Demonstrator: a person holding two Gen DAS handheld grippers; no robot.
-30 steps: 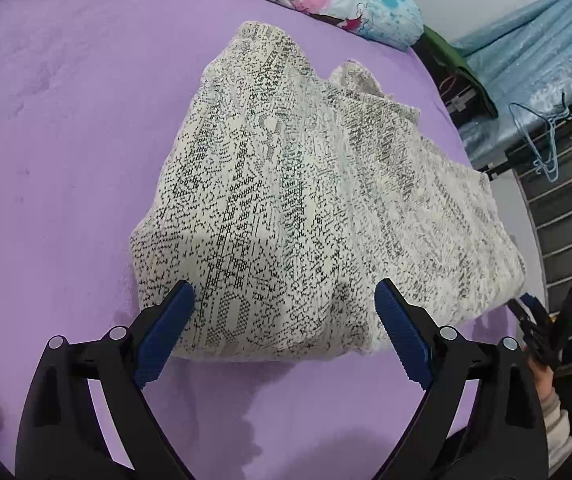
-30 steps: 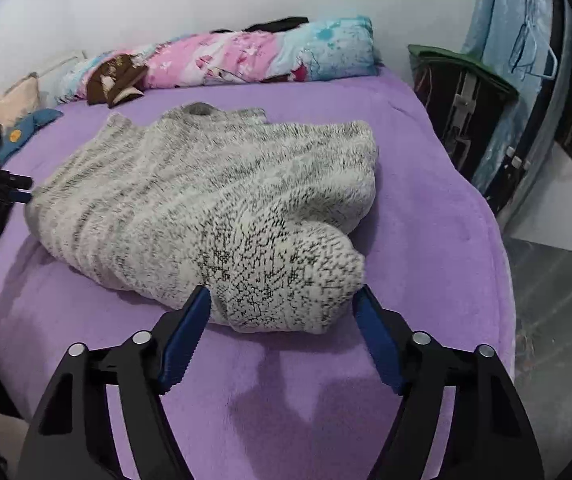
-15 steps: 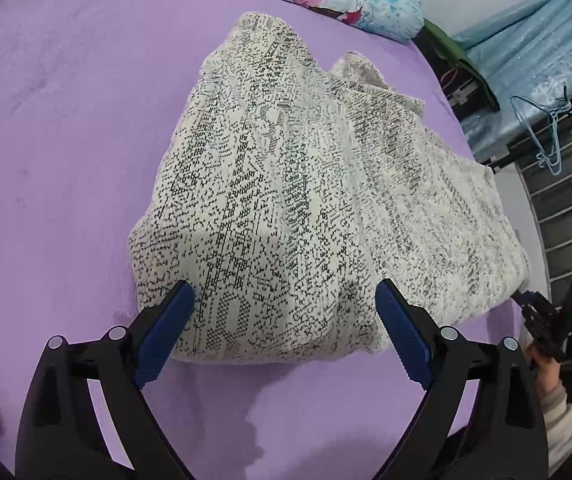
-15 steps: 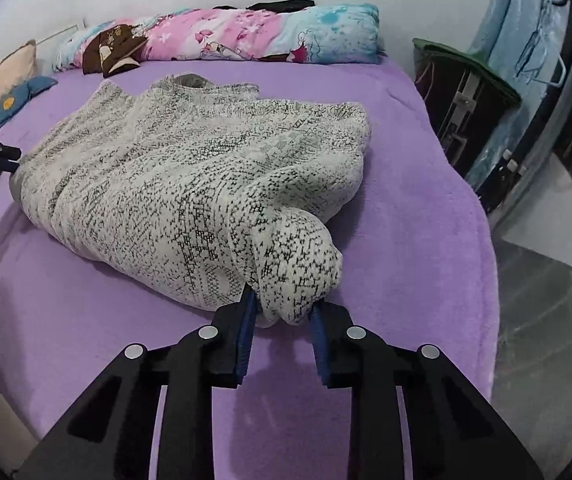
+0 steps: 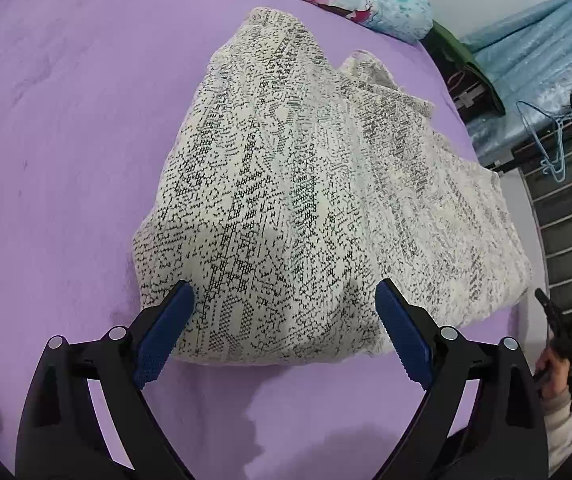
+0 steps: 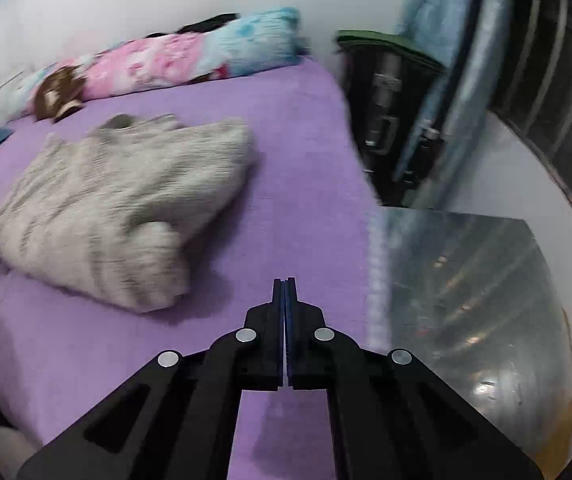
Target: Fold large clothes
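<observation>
Released since 0.5 s ago: right gripper (image 6: 285, 286) no longer pinching the sweater (image 6: 122, 208), now clear of it to the right over the purple bedspread (image 6: 298, 184), its 2 fingers pressed together on nothing. Unchanged on the left: left gripper (image 5: 282, 312) with 2 blue pads (image 5: 162, 338) spread wide, framing the near folded edge of the sweater (image 5: 310, 200). Black-flecked cream knit lying in a bundle mid-bed. Pink-and-blue pillow (image 6: 190, 60) at the far edge.
</observation>
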